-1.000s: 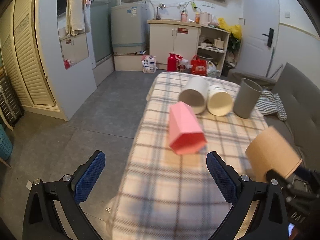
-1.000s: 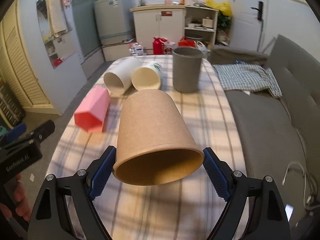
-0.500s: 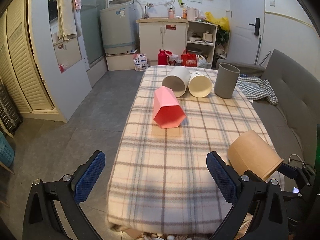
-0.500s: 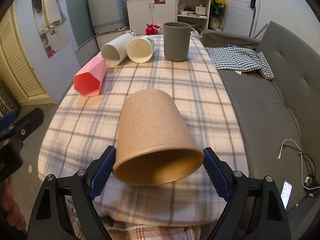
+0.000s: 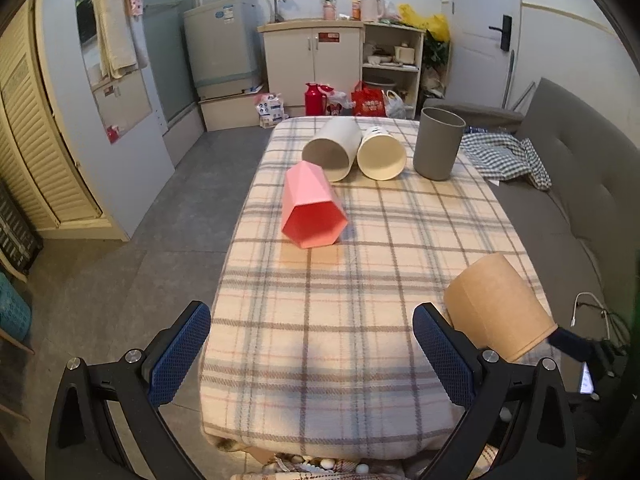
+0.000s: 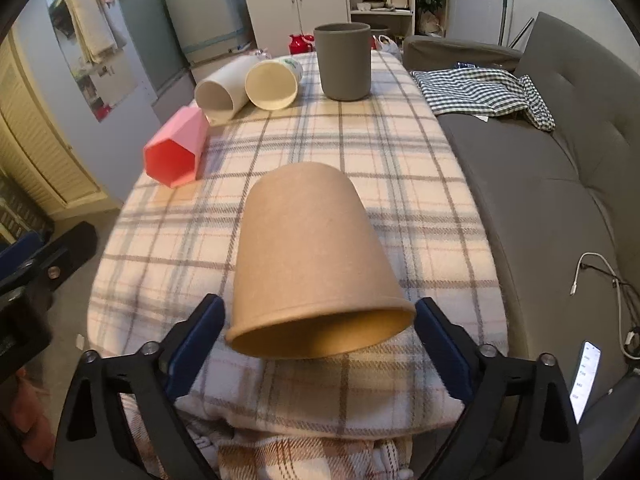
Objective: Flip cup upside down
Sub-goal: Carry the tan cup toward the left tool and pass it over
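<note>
- The right claw (image 6: pixel 318 344) grips the brown paper cup (image 6: pixel 312 260) by its rim end, one blue pad on each side of the wide mouth.
- The cup is held in the air above the near end of the table (image 6: pixel 400 184), tilted so its closed base points away and up, and its open mouth faces back toward the camera and slightly down.
- In the left wrist view the same cup (image 5: pixel 500 304) shows off the table's near right corner, its base pointing up and to the left.
- The left claw (image 5: pixel 312 356) stands wide apart with nothing between its blue pads, hovering at the near edge of the table (image 5: pixel 320 340).
- Beyond the brown cup, on the plaid cloth, a pink hexagonal cup (image 6: pixel 174 150) lies on its side toward the table's left edge, mouth facing the camera.
- Farther back, a white cup (image 6: pixel 222 90) and a cream cup (image 6: pixel 274 82) lie on their sides, touching each other, mouths this way.
- Just right of the cream cup, a grey cup (image 6: pixel 344 60) stands upright near the table's far end.
- A grey sofa (image 6: pixel 560 168) runs along the table's right side, with a checked cloth (image 6: pixel 484 92) on it.
</note>
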